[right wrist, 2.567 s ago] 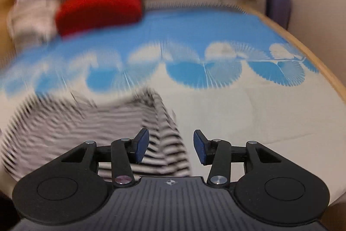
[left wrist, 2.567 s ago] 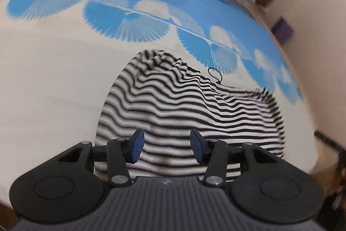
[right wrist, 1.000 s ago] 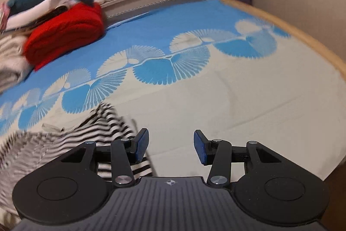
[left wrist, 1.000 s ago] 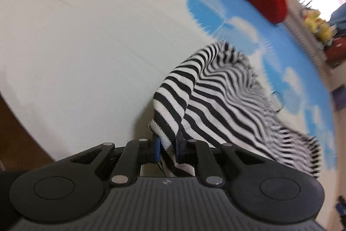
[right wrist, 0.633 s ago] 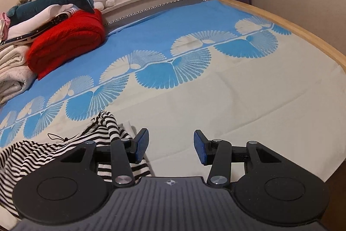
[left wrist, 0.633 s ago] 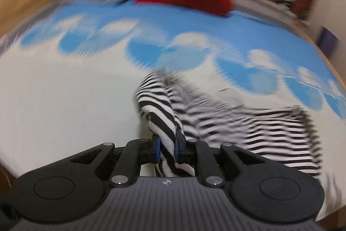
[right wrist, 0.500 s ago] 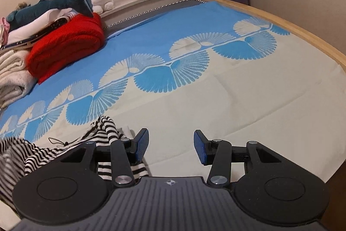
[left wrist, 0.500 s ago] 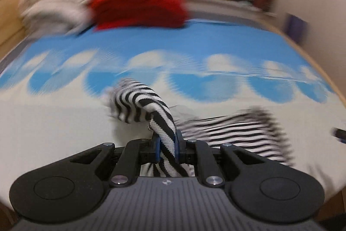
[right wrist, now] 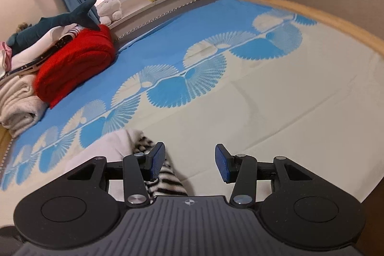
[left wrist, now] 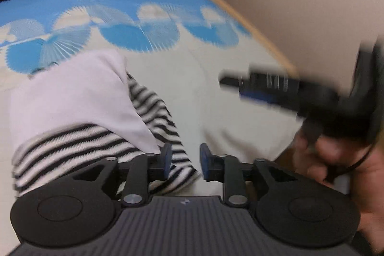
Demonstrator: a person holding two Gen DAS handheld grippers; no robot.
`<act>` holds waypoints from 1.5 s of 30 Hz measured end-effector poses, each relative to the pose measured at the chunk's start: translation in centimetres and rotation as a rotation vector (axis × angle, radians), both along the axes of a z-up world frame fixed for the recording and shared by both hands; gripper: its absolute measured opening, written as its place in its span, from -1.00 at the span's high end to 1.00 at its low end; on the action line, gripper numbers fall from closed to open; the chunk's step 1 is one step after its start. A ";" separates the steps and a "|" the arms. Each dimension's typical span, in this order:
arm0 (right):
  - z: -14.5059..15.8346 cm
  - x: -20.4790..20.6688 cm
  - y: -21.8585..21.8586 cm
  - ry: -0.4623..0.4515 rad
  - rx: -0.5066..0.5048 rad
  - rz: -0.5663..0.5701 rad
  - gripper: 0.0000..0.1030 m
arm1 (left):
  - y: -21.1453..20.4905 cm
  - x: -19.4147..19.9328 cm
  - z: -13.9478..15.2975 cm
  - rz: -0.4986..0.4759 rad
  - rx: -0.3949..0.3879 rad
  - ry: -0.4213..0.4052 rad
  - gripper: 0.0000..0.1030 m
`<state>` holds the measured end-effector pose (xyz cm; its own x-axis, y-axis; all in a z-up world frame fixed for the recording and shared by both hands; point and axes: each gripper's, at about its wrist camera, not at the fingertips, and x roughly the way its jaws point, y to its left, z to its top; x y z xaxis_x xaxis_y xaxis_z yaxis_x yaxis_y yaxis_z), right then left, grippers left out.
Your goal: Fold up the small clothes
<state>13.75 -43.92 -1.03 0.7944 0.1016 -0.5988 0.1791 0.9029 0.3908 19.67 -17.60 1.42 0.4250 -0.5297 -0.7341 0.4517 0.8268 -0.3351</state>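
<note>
A red blanket (right wrist: 74,64) and toy shark (right wrist: 55,23) fill the upper left, away from the work. The striped garment (left wrist: 100,121) lies folded on the bed (right wrist: 276,112), lower left, beside the spread, empty left claw (left wrist: 184,160). The right claw (right wrist: 189,163) is spread too.

We find no readable words, brand names or numbers in either view. The only mark we can make out is a small round crosshair emblem on the ribbed housing of the right gripper (right wrist: 189,161); a similar mark on the left gripper (left wrist: 184,158) is too blurred to read.
</note>
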 end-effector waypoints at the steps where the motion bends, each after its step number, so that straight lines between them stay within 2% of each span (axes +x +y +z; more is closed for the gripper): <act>1: 0.0 0.2 0.2 0.001 0.014 0.016 0.07 | 1.6 0.2 0.8 0.015 0.003 -0.019 0.41; 5: -0.9 1.4 1.5 0.046 0.088 0.097 0.07 | 7.8 1.1 3.1 0.067 0.141 -0.118 0.41; 9: -2.2 2.9 4.1 0.145 0.118 0.198 0.07 | 13.1 2.6 2.8 0.087 0.200 -0.154 0.41; 12: -2.9 3.6 5.9 0.197 0.096 0.238 0.06 | 16.1 2.9 0.6 0.144 0.155 -0.124 0.41; 13: -3.1 3.9 6.3 0.211 0.092 0.244 0.06 | 16.9 3.6 -0.1 0.196 0.117 -0.037 0.41; 15: -3.5 4.4 6.8 0.239 0.092 0.241 0.04 | 17.8 3.4 0.0 0.202 0.012 -0.022 0.40; 17: -4.0 5.0 7.2 0.267 0.101 0.230 -0.01 | 17.4 3.6 -0.2 0.180 -0.004 -0.003 0.30; 20: -4.6 5.9 7.9 0.299 0.088 0.240 -0.01 | 16.5 3.6 -0.9 0.147 0.032 0.040 0.30; 22: -4.8 6.2 8.4 0.303 0.092 0.255 -0.01 | 15.8 3.7 -1.3 0.141 0.054 0.047 0.30; 25: -4.6 6.2 9.2 0.285 0.115 0.280 -0.01 | 15.9 3.7 -1.7 0.146 0.042 0.069 0.26; 26: -4.5 6.0 9.5 0.273 0.115 0.295 0.08 | 15.9 3.8 -1.8 0.151 0.036 0.074 0.21; 27: -4.2 5.9 9.8 0.257 0.110 0.313 0.27 | 15.8 4.1 -2.0 0.156 0.032 0.077 0.21; 28: -4.0 5.8 10.1 0.242 0.102 0.330 0.88 | 15.8 4.2 -2.1 0.159 0.026 0.081 0.21; 29: -3.7 5.5 10.0 0.214 0.098 0.326 0.97 | 15.8 4.3 -2.2 0.161 0.018 0.087 0.21; 31: -2.4 4.6 8.4 0.118 0.139 0.248 0.98 | 15.6 4.4 -2.2 0.159 0.006 0.094 0.16; 33: -1.4 3.4 5.8 0.034 0.224 0.154 1.00 | 15.3 4.4 -2.2 0.150 -0.005 0.097 0.04; 34: -1.3 2.9 4.9 0.030 0.229 0.124 1.00 | 15.1 4.4 -2.2 0.142 -0.008 0.100 -0.06; 37: -2.2 2.6 3.7 0.119 0.207 0.078 1.00 | 13.9 4.3 -2.6 0.087 0.006 0.117 -0.13; 39: -3.1 3.0 3.6 0.178 0.199 0.102 1.00 | 12.8 4.1 -3.0 0.040 0.041 0.122 -0.16; 43: -4.0 3.9 5.3 0.243 0.054 0.157 1.00 | 10.7 4.0 -5.6 -0.009 0.178 0.168 -0.24; 45: -4.8 4.6 5.7 0.302 0.025 0.148 1.00 | 9.9 4.1 -6.8 -0.026 0.232 0.187 -0.25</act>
